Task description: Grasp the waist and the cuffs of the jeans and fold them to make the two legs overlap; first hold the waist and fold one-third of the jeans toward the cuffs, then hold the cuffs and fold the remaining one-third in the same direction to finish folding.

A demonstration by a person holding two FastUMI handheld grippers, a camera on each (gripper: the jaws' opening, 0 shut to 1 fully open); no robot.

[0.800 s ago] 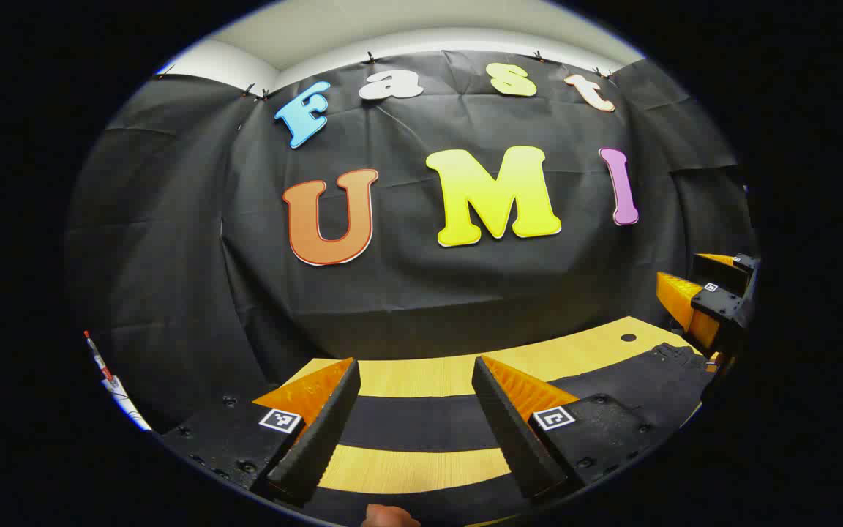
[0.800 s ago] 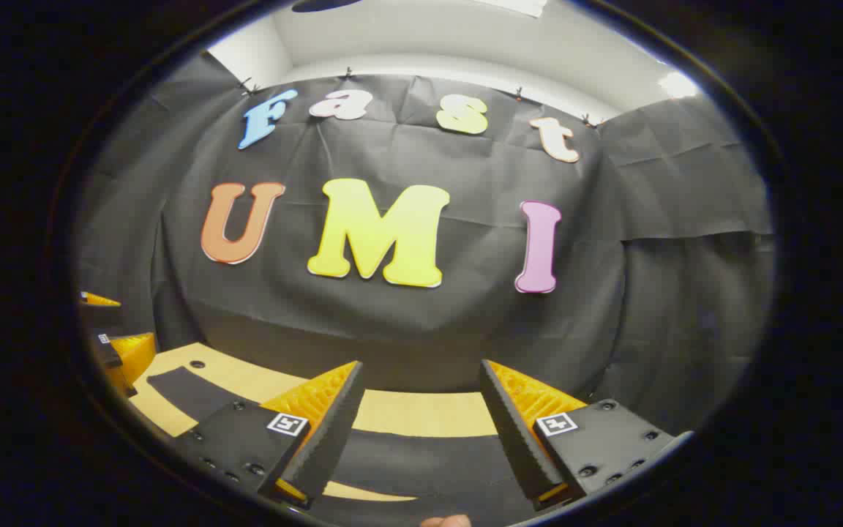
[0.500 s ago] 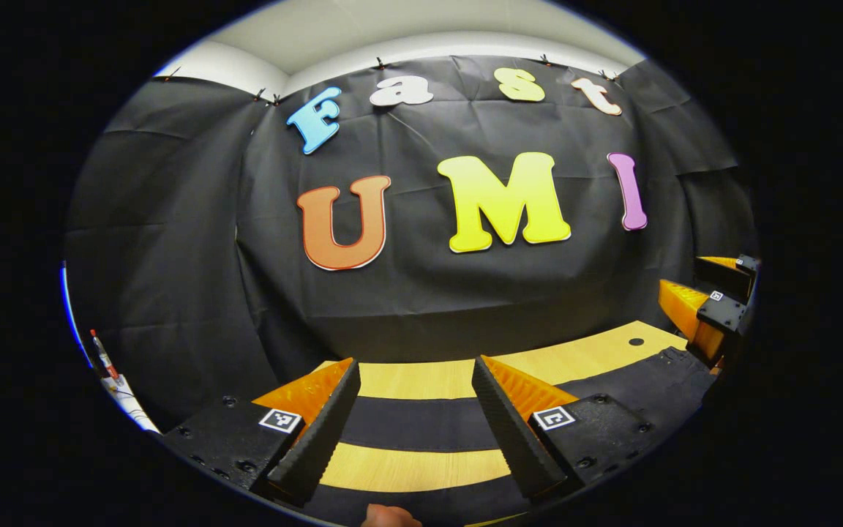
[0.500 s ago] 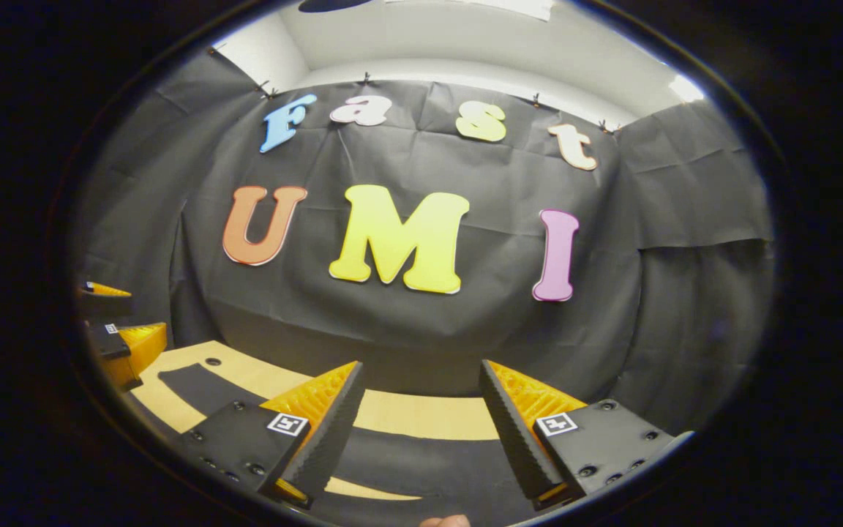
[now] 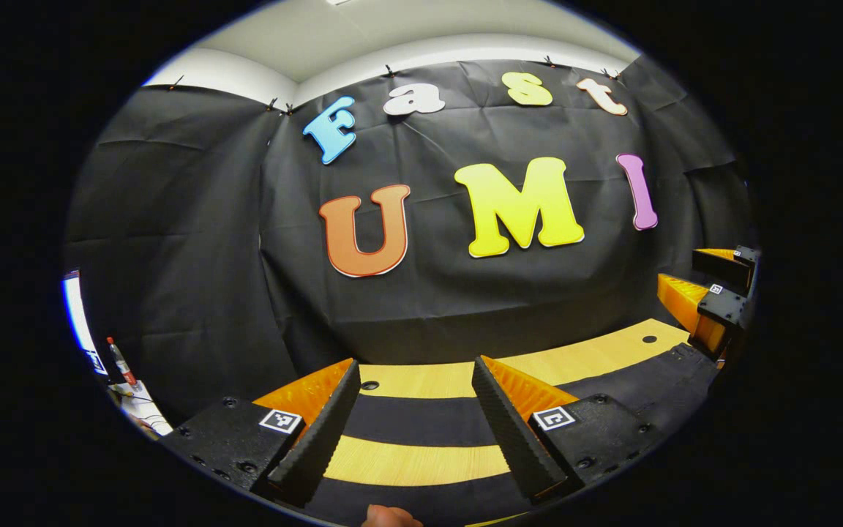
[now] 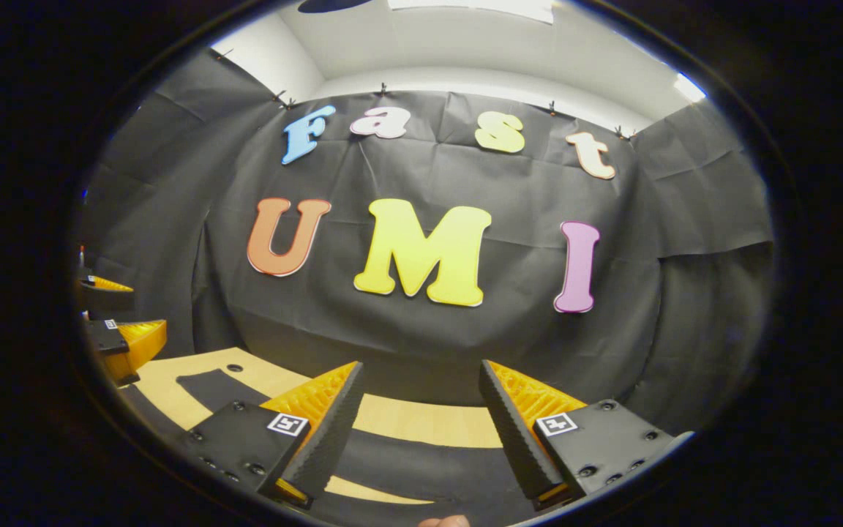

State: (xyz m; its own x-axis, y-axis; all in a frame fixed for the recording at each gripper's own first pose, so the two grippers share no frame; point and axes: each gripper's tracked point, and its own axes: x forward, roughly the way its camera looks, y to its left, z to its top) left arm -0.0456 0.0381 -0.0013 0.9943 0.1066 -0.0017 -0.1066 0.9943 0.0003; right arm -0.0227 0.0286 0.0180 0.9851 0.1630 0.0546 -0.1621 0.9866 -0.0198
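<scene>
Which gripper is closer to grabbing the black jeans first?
Probably neither. The left gripper and right gripper both hang open above the jeans on the table; each has cloth between its fingers.

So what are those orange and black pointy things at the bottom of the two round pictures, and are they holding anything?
They are the fingers of two grabbing tools. A person holds one tool in each hand, and a small camera rides on each, looking forward along its fingers. So one picture is taken from the left gripper and the other from the right gripper.

Each picture also catches the other tool off at the side: the right one shows at the right edge of the left gripper view, and the left one at the left edge of the right gripper view.

Below them is a light wooden table with dark jeans spread flat on it. You can see wood between the two legs, so they are not folded together yet.

Nothing is held right now. Both pairs of fingers are spread wide open above the jeans.
</scene>
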